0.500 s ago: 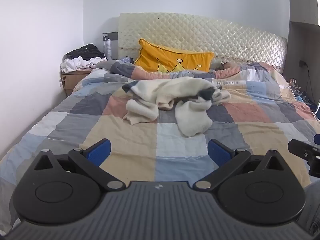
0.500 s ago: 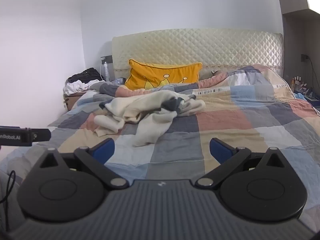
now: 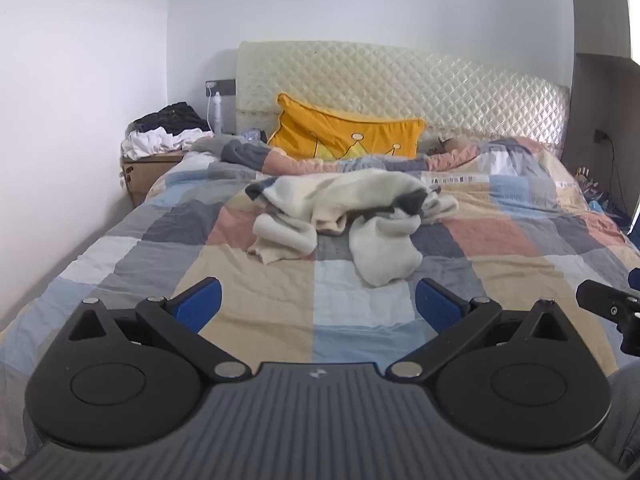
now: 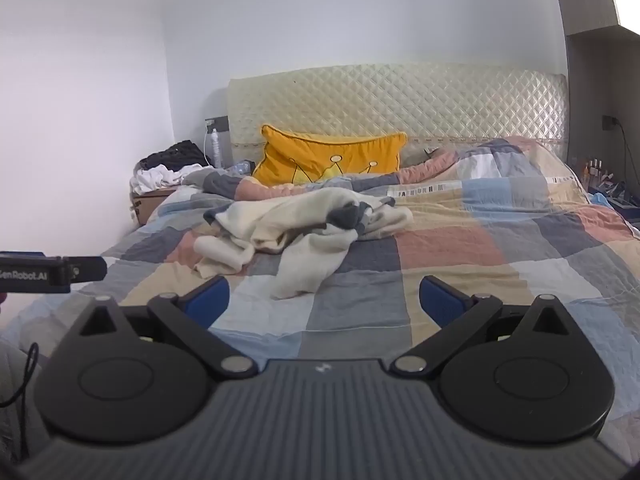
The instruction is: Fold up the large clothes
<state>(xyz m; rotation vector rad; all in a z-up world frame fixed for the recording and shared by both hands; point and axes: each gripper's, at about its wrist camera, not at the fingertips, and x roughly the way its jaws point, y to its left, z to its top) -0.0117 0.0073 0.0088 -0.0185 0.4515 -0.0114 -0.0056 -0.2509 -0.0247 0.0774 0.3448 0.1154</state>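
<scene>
Cream sweater [image 3: 340,216] lies crumpled mid-bed on checked quilt [image 3: 360,312], grey trim showing, sleeves sprawled toward the near edge. Left gripper [image 3: 318,306] and right gripper [image 4: 324,300]: jaws spread wide, nothing between them, both short of the garment. Behind it: yellow crown pillow [image 3: 344,136], quilted headboard [image 3: 400,80]. Clothes pile [image 3: 164,132] on bedside box, left.

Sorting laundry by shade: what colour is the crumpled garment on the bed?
Cream garment with dark grey trim, clearest in the left wrist view.
</scene>
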